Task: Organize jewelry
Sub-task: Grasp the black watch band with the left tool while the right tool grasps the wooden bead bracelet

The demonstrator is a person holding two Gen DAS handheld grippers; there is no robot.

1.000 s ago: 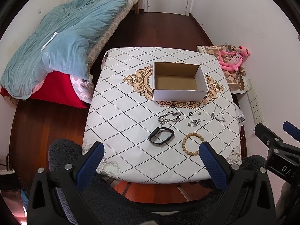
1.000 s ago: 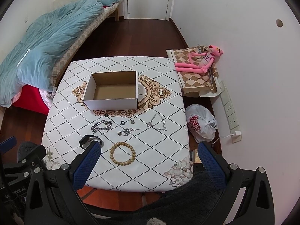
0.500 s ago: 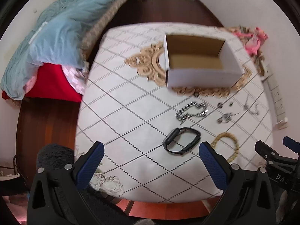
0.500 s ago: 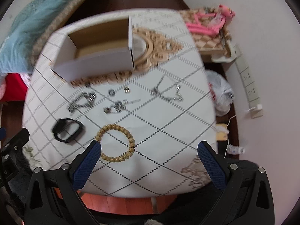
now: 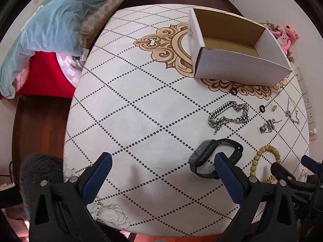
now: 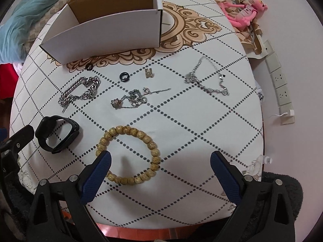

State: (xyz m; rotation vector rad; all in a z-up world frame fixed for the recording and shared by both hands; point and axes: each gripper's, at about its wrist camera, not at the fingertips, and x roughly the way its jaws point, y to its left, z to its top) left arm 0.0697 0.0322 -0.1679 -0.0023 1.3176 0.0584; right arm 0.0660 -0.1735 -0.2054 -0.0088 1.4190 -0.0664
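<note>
Wooden bead bracelet (image 6: 128, 155) is laid flat on the table (image 6: 201, 133), black watch (image 6: 56, 134) just beside it, cardboard box (image 6: 105, 28) well apart. Right gripper (image 6: 160, 162) is held spread above the beads; left gripper (image 5: 161, 166) is likewise spread, nothing gripped.

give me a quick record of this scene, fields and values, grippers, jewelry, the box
left gripper: open, low over the table, one finger in front of the black band
right gripper: open, one finger at the bead bracelet
box: open, nothing seen inside
loose on table: chain bracelet, necklace, two dark rings
</note>
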